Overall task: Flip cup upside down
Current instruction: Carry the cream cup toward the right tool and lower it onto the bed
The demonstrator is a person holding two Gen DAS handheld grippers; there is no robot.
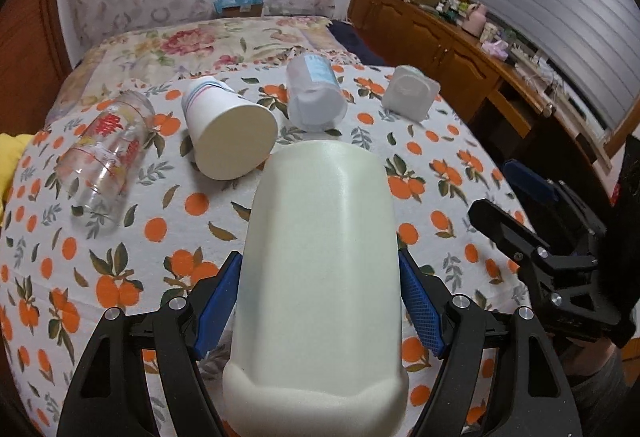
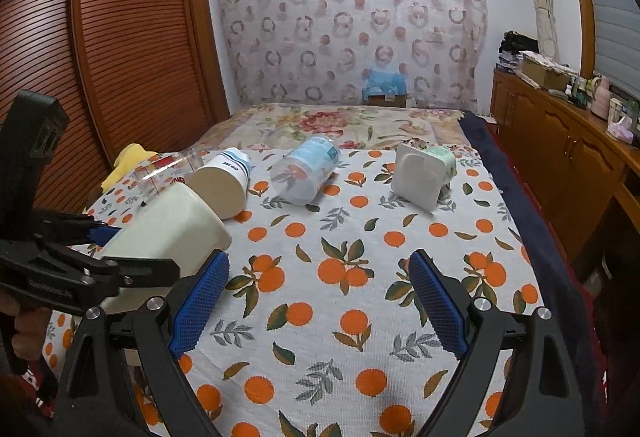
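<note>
Left wrist view. Cream cup (image 1: 320, 269) — clamped across its body between the blue pads (image 1: 420, 307) of the left gripper (image 1: 320, 301), base pointing away, rim nearest the camera; judged mid-turn, held by the sides so the mouth can go down. Beyond the cream cup, lying on their sides on the orange-print cloth (image 1: 180, 249): a printed glass (image 1: 106, 161) far left, a paper cup (image 1: 228, 127), a clear plastic cup (image 1: 316, 93), and a square white cup (image 1: 410, 95) far right.

Right wrist view. Right gripper (image 2: 320, 303) — fingers spread wide, nothing between them, hovering over the cloth to the right of the cream cup (image 2: 168, 233), apparently standing by. The left gripper (image 2: 100, 261) grips that cup from the side.
</note>
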